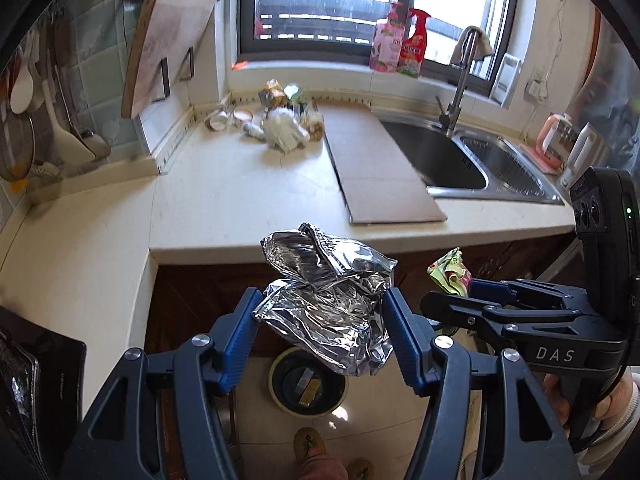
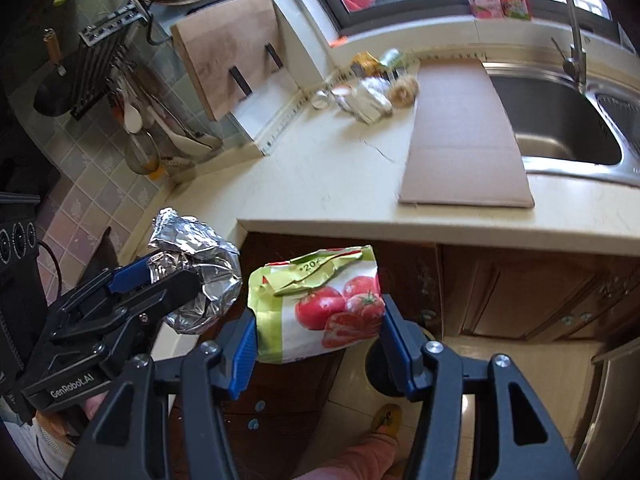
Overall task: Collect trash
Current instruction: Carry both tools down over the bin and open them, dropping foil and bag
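Observation:
My left gripper [image 1: 322,312] is shut on a crumpled silver foil bag [image 1: 328,296], held in the air in front of the counter and above a round trash bin [image 1: 308,384] on the floor. My right gripper [image 2: 318,320] is shut on a green and white tomato-print packet [image 2: 320,304], held beside the left one; the packet also shows in the left wrist view [image 1: 448,272]. The foil bag shows in the right wrist view [image 2: 196,272]. More trash [image 1: 280,120] lies in a pile at the back of the counter near the window.
A flat cardboard sheet [image 1: 376,160] lies on the cream counter [image 1: 240,184] beside a steel double sink [image 1: 460,156]. A cutting board [image 1: 168,44] leans at the left wall. Bottles [image 1: 400,40] stand on the windowsill. Wooden cabinets [image 2: 520,292] are below the counter.

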A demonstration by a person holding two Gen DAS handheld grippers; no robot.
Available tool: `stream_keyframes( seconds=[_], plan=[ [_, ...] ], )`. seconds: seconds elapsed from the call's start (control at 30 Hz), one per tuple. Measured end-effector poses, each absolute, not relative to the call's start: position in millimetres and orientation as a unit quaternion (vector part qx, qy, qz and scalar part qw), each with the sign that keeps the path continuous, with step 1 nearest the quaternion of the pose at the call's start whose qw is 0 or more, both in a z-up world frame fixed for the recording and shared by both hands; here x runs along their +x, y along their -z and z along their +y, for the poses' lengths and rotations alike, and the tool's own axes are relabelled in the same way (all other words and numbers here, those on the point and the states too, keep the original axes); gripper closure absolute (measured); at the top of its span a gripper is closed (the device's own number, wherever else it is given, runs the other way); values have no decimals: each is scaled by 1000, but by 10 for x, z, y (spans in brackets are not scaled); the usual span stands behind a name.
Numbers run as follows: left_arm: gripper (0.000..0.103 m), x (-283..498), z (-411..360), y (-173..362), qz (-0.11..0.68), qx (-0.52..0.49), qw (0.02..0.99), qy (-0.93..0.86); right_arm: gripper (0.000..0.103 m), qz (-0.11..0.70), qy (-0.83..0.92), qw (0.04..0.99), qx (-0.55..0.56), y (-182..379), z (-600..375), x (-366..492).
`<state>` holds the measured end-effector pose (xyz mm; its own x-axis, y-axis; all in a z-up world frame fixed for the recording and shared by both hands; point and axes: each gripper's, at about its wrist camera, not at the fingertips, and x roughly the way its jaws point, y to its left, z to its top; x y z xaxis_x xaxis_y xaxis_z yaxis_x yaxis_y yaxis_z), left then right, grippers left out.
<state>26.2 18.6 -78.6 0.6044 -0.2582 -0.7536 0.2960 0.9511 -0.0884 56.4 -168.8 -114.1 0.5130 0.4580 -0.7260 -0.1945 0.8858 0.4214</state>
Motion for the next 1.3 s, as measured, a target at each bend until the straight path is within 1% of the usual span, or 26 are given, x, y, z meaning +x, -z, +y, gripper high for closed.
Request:
stream_keyframes(
  seconds=[0.17,0.33,0.47,0.63,0.8,1.0,1.17,1.23,1.3],
  plan=[
    [43,396,159,1355,452,31,879,146,47,489,-165,844,148,1653,-1674,665],
    [43,572,114,2140,492,29,857,150,47,529,-139,826,137,2288,-1631,817],
    [43,750,94,2797,520,29,840,155,47,555,-127,813,124,2859,-1578,940],
    [43,998,89,3652,553,21,817,161,47,588,-115,790,133,3703,-1564,1091],
    [43,1189,84,4357,579,19,798,164,47,617,-112,767,137,4435,-1535,1173],
    [42,1308,70,4988,602,26,779,172,45,638,-116,749,138,5046,-1471,1253],
    [42,1284,103,5253,614,23,768,182,45,646,-119,740,145,5339,-1438,1325],
    [41,1326,80,5294,619,23,763,185,43,651,-121,735,147,5397,-1462,1362],
    [30,1338,89,5347,625,26,758,185,38,652,-123,733,148,5428,-1454,1382]
  ],
)
